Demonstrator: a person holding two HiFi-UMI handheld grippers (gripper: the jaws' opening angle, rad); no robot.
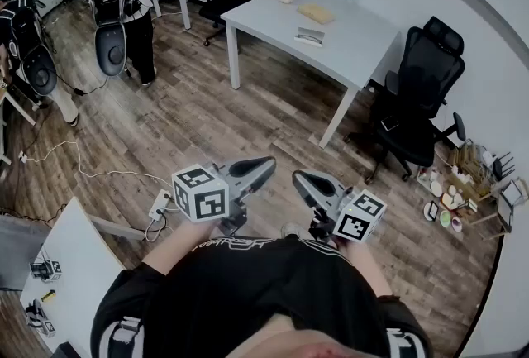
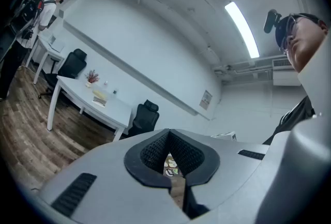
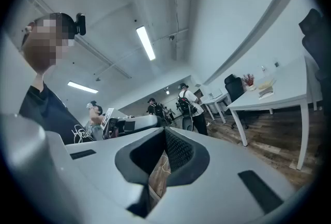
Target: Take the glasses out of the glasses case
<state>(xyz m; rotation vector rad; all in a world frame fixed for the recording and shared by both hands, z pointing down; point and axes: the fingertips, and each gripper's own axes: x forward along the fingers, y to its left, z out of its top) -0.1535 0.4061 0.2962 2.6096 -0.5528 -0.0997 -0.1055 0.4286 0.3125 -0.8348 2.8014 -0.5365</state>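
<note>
Left fingers [image 2: 150, 153] shut tip to tip, nothing held. Right fingers [image 3: 178, 150] same: closed, empty. I've got left gripper [image 1: 266, 164] and right gripper [image 1: 299, 179] side by side close to my chest, over the wood floor [image 1: 207, 116], tips pointing ahead toward the white bench [image 1: 355, 42], well apart from it. Glasses case [image 1: 310, 36] lies flat near the bench's middle, long axis roughly along the near edge. Too small to tell open or closed. Tan block [image 1: 316, 13] just behind it.
</note>
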